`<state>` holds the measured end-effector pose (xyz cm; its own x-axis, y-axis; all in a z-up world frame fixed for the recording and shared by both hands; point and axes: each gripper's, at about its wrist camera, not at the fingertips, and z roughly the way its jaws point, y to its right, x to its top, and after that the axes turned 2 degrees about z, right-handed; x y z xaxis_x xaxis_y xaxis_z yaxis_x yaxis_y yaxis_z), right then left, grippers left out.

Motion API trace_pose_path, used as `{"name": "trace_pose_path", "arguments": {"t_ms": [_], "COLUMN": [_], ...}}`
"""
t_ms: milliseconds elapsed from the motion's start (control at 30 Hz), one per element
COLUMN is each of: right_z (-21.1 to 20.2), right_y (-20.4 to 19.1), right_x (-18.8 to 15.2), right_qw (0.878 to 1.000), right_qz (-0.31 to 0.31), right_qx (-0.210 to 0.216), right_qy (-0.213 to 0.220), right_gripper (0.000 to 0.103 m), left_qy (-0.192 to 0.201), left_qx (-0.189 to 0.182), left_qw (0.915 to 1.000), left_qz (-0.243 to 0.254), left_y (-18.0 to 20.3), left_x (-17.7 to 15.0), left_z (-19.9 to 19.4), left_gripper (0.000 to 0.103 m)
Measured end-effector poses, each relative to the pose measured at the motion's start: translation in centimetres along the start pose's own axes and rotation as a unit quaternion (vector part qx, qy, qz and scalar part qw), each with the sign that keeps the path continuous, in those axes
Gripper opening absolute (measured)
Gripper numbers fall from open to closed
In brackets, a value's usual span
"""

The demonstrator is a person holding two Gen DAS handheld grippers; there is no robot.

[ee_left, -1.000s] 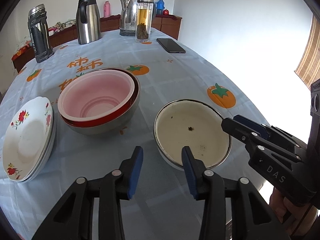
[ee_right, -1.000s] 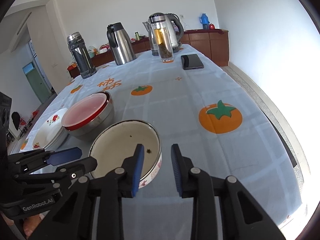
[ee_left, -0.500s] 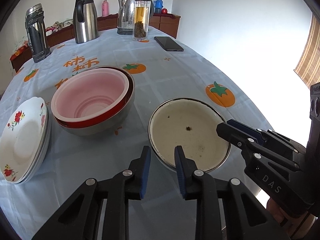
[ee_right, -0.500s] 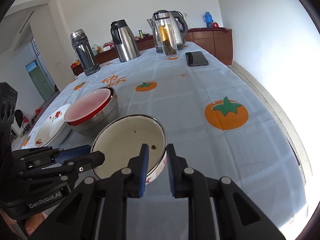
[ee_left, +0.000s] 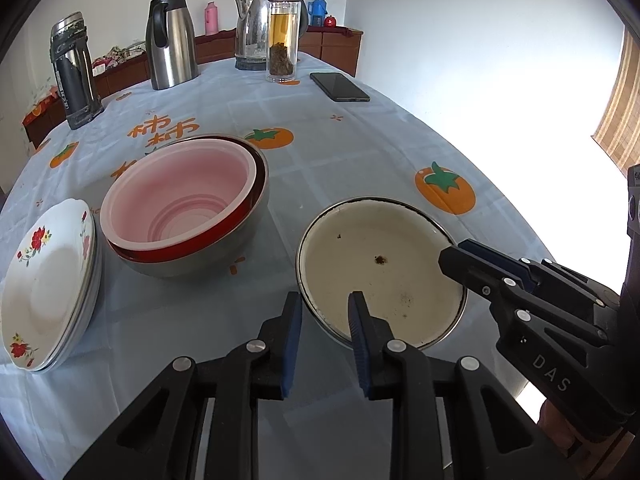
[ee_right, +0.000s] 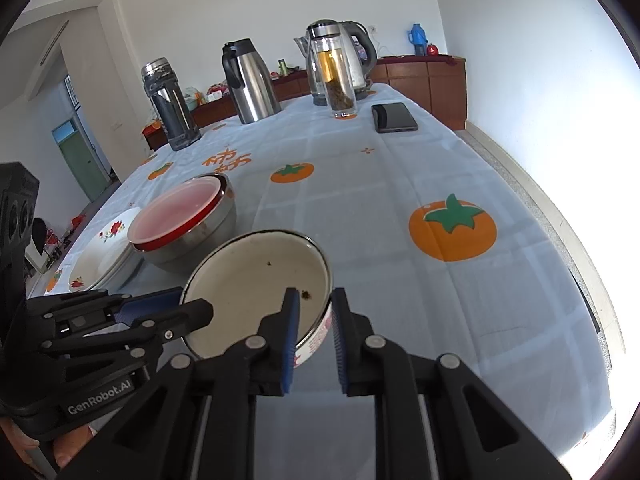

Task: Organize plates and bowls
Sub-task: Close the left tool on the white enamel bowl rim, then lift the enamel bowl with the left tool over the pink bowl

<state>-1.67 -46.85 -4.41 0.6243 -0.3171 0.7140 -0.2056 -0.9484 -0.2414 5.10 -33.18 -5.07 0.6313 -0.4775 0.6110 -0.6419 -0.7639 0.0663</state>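
A cream enamel bowl [ee_left: 380,264] with a dark rim sits on the tablecloth near the front edge; it also shows in the right wrist view [ee_right: 256,284]. My left gripper [ee_left: 325,312] straddles its near-left rim, jaws narrowed around it. My right gripper [ee_right: 314,308] straddles the near-right rim, one finger inside and one outside. A pink bowl nested in a red-rimmed steel bowl [ee_left: 184,204] stands to the left. A stack of white flowered plates [ee_left: 44,284] lies at far left.
At the back of the table stand a dark flask [ee_left: 74,72], a steel jug [ee_left: 170,42], a kettle [ee_left: 254,26] and a glass tea bottle [ee_left: 283,36]. A phone [ee_left: 339,87] lies back right. The table edge drops off at the right.
Both grippers have moved forward onto the cream bowl's rim and their jaws have closed in around it from wider open. The bowl has shifted slightly.
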Motion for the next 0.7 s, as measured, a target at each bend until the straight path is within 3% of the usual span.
{"name": "trace_pose_path", "arguments": {"t_ms": [133,700], "right_z": [0.0,-0.8], "right_y": [0.1,-0.9], "right_x": [0.0,0.0], "right_qw": [1.000,1.000], "right_qz": [-0.001,-0.005], "right_qx": [-0.003,0.006], "right_qy": [0.002,0.012], "right_gripper": [0.011,0.011], "left_qy": [0.001,0.019], "left_qx": [0.004,0.019], "left_qw": [1.0000,0.9995], "left_qz": [0.001,-0.015], "left_y": [0.0,-0.9], "left_x": [0.1,-0.1], "left_z": [0.0,-1.3], "left_gripper": [0.024,0.020]}}
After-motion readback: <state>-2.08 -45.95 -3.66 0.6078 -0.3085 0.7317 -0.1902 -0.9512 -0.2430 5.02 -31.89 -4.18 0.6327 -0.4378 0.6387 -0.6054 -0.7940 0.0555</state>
